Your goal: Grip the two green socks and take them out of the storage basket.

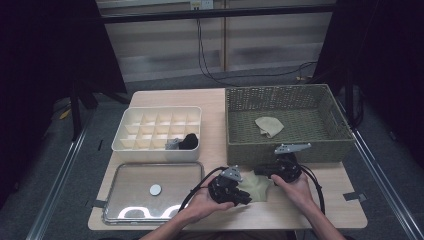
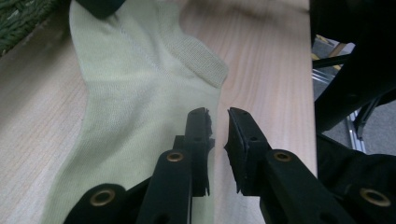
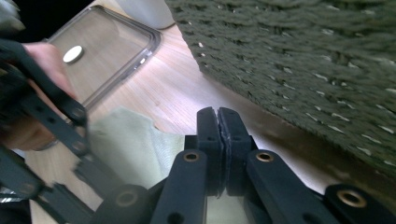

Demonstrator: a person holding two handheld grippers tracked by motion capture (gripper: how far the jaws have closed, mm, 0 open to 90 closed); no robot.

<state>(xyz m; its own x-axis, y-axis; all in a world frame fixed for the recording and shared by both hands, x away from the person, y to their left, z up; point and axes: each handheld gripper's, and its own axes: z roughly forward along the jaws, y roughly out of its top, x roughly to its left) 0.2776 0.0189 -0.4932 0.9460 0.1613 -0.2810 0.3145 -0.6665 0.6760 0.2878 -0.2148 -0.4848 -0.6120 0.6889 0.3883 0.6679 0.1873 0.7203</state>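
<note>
a pale yellow-green sock (image 2: 140, 93) is seen on light woodgrain table (image 2: 261, 56); black jaws are borne by both grippers; the basket (image 1: 287, 150) is woven olive green; the divided tray (image 1: 125, 145) is cream

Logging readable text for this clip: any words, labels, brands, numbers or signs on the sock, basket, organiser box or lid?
None can be read.
sock: plain fabric, no print.
wicker basket, organiser box, clear lid: no label.
Small sign on the top rail: too small to read.
</note>
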